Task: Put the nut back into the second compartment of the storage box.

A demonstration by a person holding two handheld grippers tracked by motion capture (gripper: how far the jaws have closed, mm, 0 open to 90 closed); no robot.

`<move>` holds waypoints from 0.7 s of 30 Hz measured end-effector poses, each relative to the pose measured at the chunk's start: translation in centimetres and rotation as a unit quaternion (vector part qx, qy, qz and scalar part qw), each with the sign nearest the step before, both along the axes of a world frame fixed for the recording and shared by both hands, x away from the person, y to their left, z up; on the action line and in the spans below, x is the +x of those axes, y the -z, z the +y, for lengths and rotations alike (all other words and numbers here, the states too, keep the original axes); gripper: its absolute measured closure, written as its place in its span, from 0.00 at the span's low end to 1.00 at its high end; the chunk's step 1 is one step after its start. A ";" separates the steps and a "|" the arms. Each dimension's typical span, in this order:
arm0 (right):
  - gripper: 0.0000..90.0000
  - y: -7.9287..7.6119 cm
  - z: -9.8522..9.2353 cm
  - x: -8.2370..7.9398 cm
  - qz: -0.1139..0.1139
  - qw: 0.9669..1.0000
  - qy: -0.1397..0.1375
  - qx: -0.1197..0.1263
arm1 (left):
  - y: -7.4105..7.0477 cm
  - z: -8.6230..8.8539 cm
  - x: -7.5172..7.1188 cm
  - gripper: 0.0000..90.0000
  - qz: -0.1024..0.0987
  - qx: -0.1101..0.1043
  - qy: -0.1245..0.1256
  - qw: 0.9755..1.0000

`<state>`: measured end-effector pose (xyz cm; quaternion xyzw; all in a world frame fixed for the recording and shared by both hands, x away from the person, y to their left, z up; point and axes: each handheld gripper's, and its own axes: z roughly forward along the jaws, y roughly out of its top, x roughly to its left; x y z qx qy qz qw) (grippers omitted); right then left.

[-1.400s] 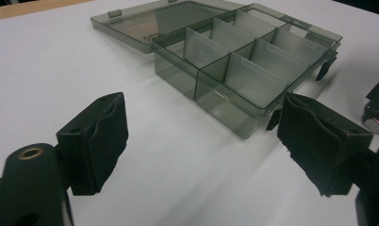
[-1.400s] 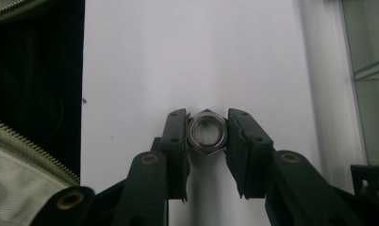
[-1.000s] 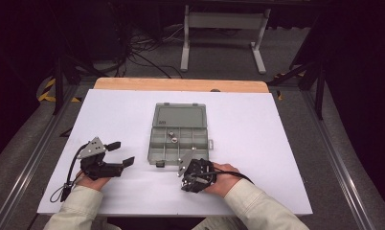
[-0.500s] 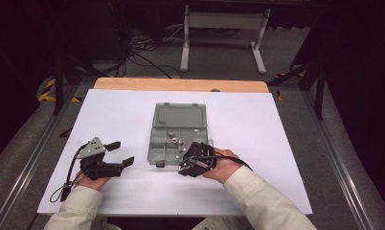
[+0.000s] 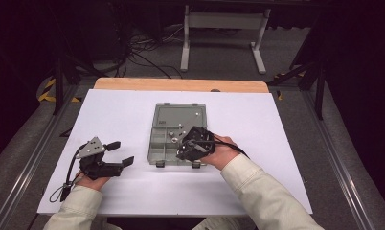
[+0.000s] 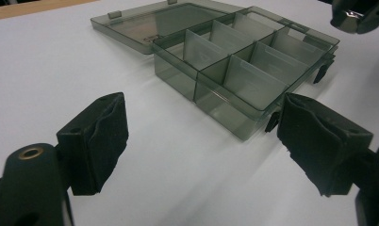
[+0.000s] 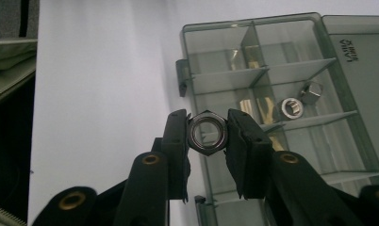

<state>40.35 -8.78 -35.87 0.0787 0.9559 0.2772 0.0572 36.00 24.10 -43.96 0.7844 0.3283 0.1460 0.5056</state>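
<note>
Two hand-held black grippers, pale cream sleeves

The left gripper (image 5: 121, 153) carries a grey three-cornered plate (image 5: 91, 146) on top, and a thin black cable (image 5: 68, 178) trails back from it along the cream sleeve (image 5: 75, 213). Its jaws are matte black blocks faced with dark, rough-edged padding, with a brass-ringed hole (image 6: 30, 152) behind the near one. The right gripper (image 7: 206, 134) has the same black arms, each with brass-ringed holes (image 7: 151, 159) behind the padded tips; its sleeve (image 5: 267, 191) is likewise cream.

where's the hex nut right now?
In the right gripper view the hex nut is pinched in the right gripper, over the near edge of the open organizer box.
</note>
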 end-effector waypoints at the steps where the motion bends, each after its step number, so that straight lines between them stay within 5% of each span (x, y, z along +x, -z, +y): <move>1: 0.77 -0.1 0.0 0.3 -0.001 1.000 0.001 0.002 | 0.0 0.0 0.0 0.19 0.000 0.000 0.000 1.000; 21: 0.77 -1.2 -0.3 4.8 -0.012 0.998 0.053 0.020 | 0.0 0.0 0.0 0.20 0.002 -0.003 0.000 1.000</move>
